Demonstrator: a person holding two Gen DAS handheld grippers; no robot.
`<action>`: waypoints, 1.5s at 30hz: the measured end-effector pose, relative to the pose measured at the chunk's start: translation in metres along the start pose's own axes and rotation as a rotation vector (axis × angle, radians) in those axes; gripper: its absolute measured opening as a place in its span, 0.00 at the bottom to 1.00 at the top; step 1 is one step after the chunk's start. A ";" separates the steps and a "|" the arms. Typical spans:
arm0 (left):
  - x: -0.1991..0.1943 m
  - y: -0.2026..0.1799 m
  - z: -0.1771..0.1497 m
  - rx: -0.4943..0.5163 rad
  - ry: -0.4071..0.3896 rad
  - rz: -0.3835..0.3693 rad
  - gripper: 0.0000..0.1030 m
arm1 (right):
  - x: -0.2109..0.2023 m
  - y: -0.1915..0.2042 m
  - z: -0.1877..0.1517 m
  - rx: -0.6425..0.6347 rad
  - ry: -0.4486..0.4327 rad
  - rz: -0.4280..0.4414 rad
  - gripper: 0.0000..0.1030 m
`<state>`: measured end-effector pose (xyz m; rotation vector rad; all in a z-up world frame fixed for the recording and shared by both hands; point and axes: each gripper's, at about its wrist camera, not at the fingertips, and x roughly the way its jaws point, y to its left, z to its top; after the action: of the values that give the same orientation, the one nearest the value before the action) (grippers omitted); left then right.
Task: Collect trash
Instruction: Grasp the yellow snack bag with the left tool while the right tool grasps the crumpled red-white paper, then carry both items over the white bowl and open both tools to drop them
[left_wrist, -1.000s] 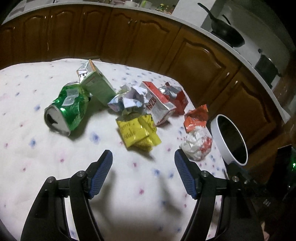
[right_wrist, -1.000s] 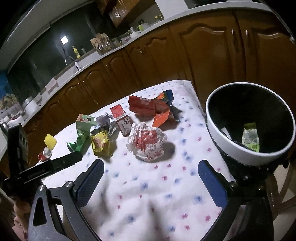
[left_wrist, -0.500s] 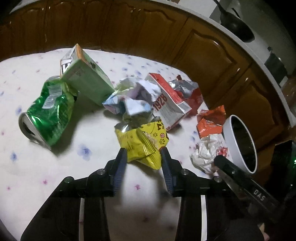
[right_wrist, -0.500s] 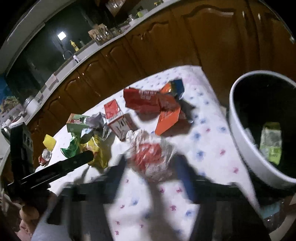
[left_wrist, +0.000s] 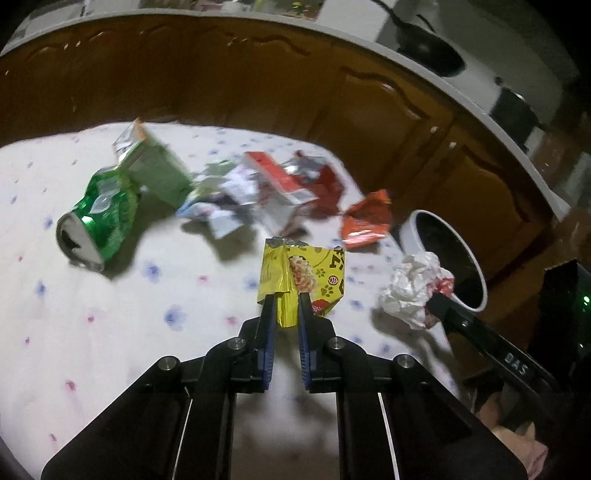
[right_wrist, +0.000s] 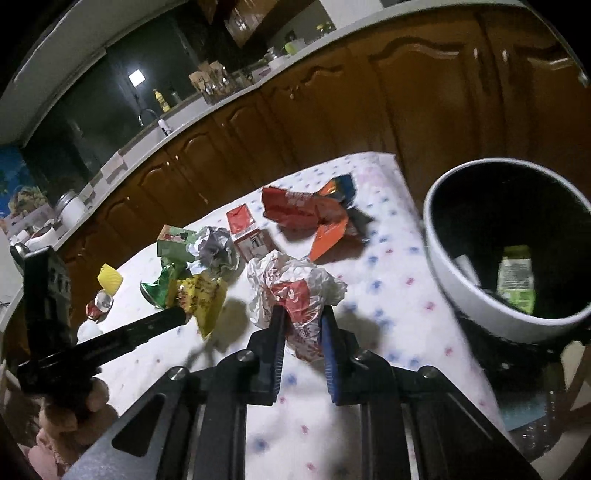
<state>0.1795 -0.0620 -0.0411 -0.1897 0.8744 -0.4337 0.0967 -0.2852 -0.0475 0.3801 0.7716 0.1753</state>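
My left gripper (left_wrist: 284, 301) is closing and its pads pinch the lower edge of a yellow snack wrapper (left_wrist: 306, 273), lifted a little off the flowered tablecloth (left_wrist: 110, 332). In the right wrist view that yellow wrapper (right_wrist: 203, 299) hangs at the tip of the left gripper's finger. My right gripper (right_wrist: 303, 314) is also closing, and its pads press on a crumpled white and red paper wrapper (right_wrist: 291, 291); the same paper wrapper (left_wrist: 413, 291) shows at the right of the left wrist view. The white trash bin (right_wrist: 461, 288) stands off the table's right edge, with a green packet (right_wrist: 515, 277) inside.
Still on the cloth are a crushed green can (left_wrist: 99, 218), a pale green carton (left_wrist: 155, 173), crumpled foil paper (left_wrist: 221, 206), a red and white carton (right_wrist: 247, 232) and red and orange wrappers (right_wrist: 314, 214). Wooden kitchen cabinets (left_wrist: 258, 85) stand behind the table.
Both grippers went forward to the trash and closed, the left on the yellow wrapper and the right on the white and red paper. Both pieces now stand lifted and drawn back from the pile.
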 end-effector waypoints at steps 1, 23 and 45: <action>-0.003 -0.007 0.000 0.016 -0.006 -0.009 0.09 | -0.005 -0.003 0.000 0.006 -0.007 -0.002 0.18; 0.002 -0.100 0.006 0.192 -0.019 -0.100 0.09 | -0.084 -0.073 0.005 0.105 -0.135 -0.117 0.18; 0.056 -0.196 0.040 0.356 0.020 -0.136 0.10 | -0.096 -0.127 0.042 0.115 -0.141 -0.225 0.18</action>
<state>0.1854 -0.2632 0.0101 0.0834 0.7928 -0.7107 0.0605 -0.4415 -0.0083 0.4069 0.6815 -0.1062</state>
